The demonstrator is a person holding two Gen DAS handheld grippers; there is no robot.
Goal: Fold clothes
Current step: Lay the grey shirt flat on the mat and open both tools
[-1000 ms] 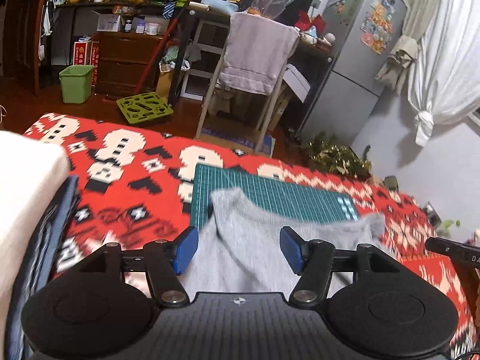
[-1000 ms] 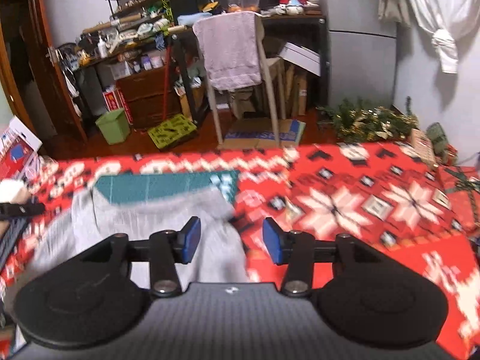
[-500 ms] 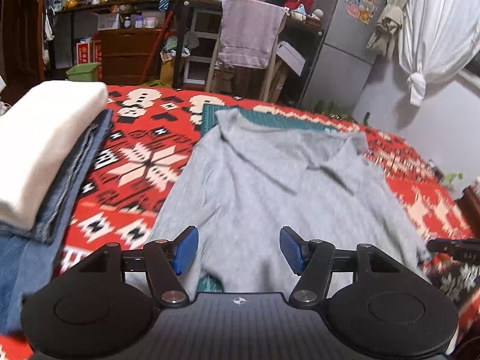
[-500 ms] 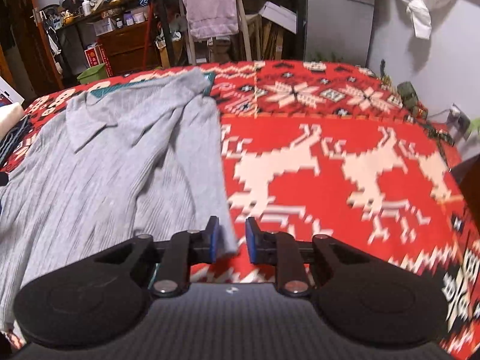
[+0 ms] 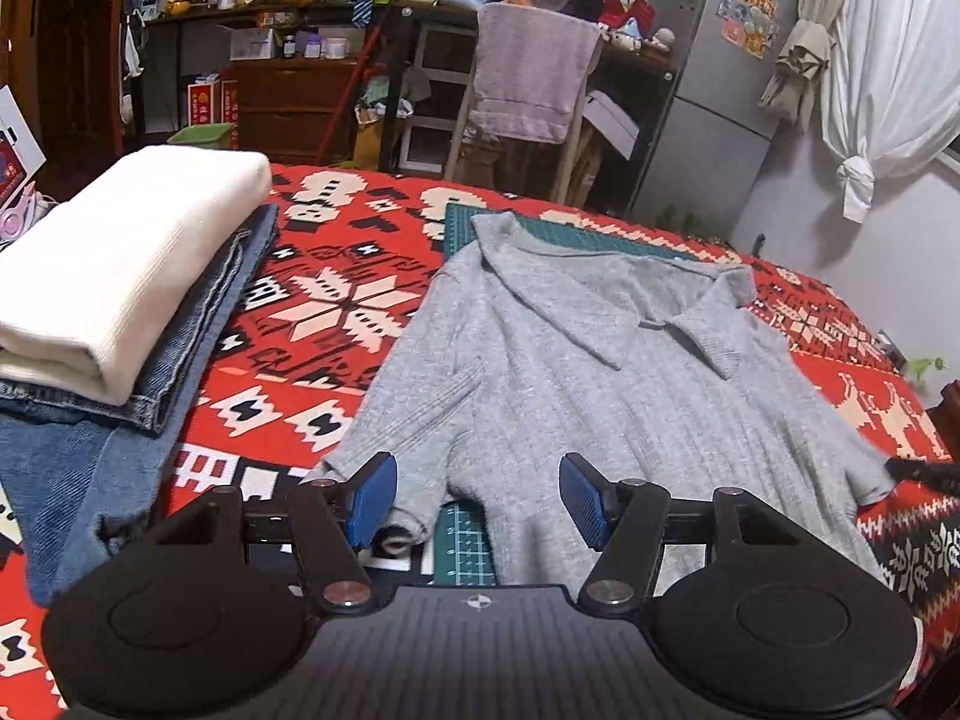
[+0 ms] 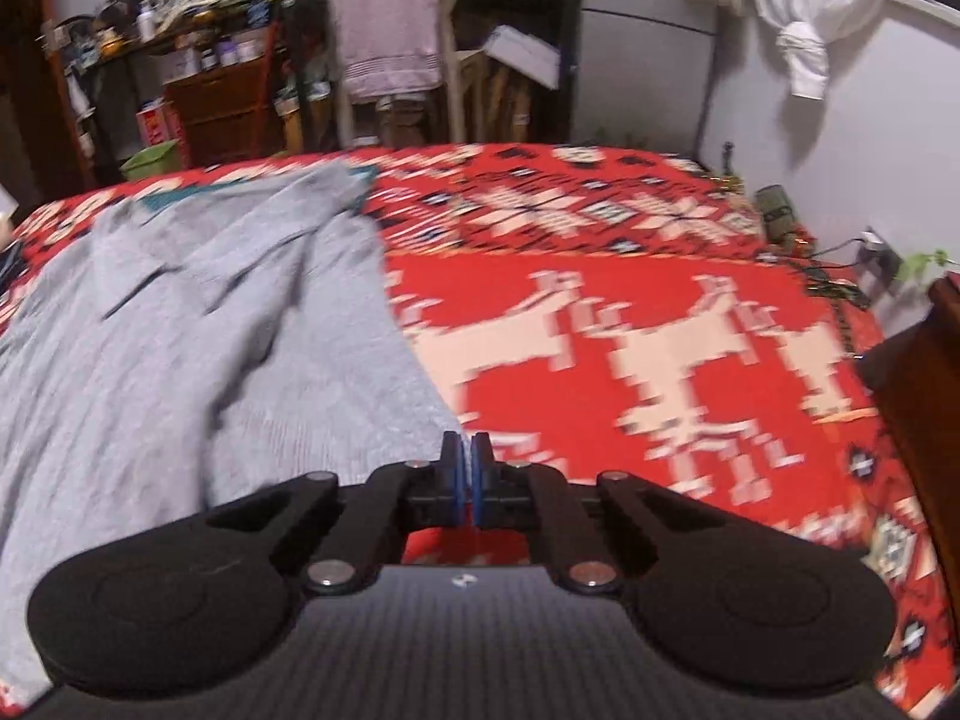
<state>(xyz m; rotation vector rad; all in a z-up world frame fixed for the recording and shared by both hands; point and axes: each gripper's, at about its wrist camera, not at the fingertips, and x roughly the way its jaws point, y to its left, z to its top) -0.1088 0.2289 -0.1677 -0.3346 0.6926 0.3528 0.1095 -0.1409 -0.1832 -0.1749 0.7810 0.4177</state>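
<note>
A grey ribbed collared sweater (image 5: 600, 372) lies spread flat, collar at the far end, on the red patterned blanket (image 5: 336, 300). My left gripper (image 5: 474, 498) hangs open over its near hem, with the left sleeve cuff (image 5: 402, 516) beside the left fingertip. In the right wrist view the sweater (image 6: 198, 348) fills the left half, blurred. My right gripper (image 6: 465, 468) is shut at the sweater's right edge, and the cloth runs up to its fingertips. Its black tip (image 5: 918, 471) shows at the sweater's right corner in the left wrist view.
A folded white garment (image 5: 120, 258) sits on folded blue jeans (image 5: 138, 396) at the left. A green cutting mat (image 5: 576, 234) lies under the sweater. Bare blanket (image 6: 630, 348) spreads to the right. A chair with a towel (image 5: 528, 84), shelves and a fridge stand beyond the bed.
My right gripper has gone from partly open around the sweater's right edge to shut on it. My left gripper stayed open and drew back slightly toward the near hem.
</note>
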